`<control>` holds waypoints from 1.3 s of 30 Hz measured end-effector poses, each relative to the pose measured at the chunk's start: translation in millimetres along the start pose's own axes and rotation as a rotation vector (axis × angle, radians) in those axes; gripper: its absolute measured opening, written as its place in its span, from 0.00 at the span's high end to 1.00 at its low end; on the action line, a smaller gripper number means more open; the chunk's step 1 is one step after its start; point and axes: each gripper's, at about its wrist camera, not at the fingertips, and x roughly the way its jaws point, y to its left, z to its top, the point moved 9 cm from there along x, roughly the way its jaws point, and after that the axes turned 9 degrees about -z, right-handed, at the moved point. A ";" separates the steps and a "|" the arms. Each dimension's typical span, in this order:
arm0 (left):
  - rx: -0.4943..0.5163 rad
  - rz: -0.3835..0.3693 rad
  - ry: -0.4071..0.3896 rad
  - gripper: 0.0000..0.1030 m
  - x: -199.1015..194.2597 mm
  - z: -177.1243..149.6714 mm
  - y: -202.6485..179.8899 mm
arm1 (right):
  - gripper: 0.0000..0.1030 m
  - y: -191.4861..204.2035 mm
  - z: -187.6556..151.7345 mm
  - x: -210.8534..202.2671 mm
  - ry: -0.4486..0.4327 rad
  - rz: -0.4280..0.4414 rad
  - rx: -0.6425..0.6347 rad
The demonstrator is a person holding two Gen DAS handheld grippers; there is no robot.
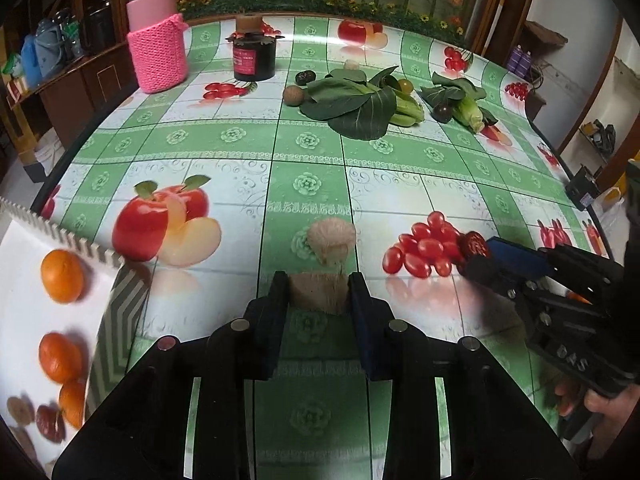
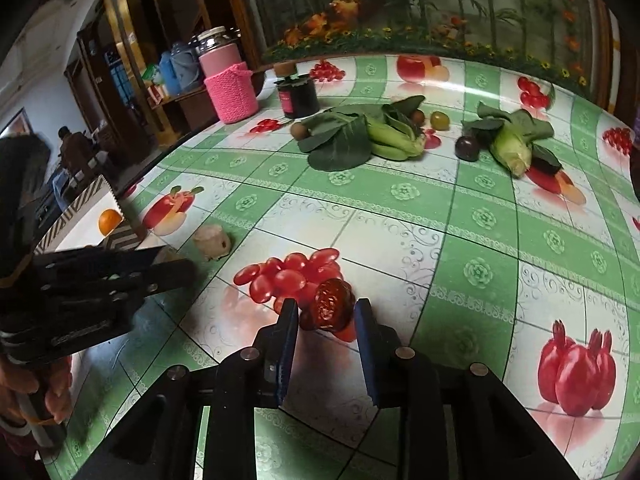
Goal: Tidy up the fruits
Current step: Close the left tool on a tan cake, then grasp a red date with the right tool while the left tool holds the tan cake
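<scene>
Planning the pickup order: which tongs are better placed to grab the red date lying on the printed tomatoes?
Right. The right tongs are open with the red date at their tips. The left tongs face the pale fuzzy fruit, with the date off to their right.

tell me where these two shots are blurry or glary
Left wrist view: the oranges and tray at the left edge are motion-smeared, the pale fruit ahead of the left gripper is soft. Right wrist view: sharper, the red date is crisp; the tablecloth shows glossy reflections. Both bend strongly at the edges.
</scene>
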 end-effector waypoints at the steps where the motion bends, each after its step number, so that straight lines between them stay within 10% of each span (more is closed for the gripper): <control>1: 0.002 -0.006 -0.004 0.72 -4.2 -1.9 -2.0 | 0.73 -1.7 0.0 -0.3 0.000 0.006 0.017; 9: 0.006 -0.051 -0.008 0.72 -21.4 -15.1 -12.2 | 0.73 -0.1 -6.7 -4.4 0.042 -0.073 -0.068; 17: -0.027 -0.055 -0.033 0.72 -36.4 -16.6 -1.8 | 0.73 40.8 -4.8 -8.8 0.033 0.139 -0.060; 24: -0.052 -0.061 -0.038 0.72 -41.8 -19.7 5.1 | 0.62 18.2 0.6 -11.8 0.000 -0.033 -0.082; 39: -0.061 -0.069 -0.039 0.72 -48.1 -27.7 6.6 | 0.61 15.6 -3.3 -0.2 0.034 -0.077 -0.125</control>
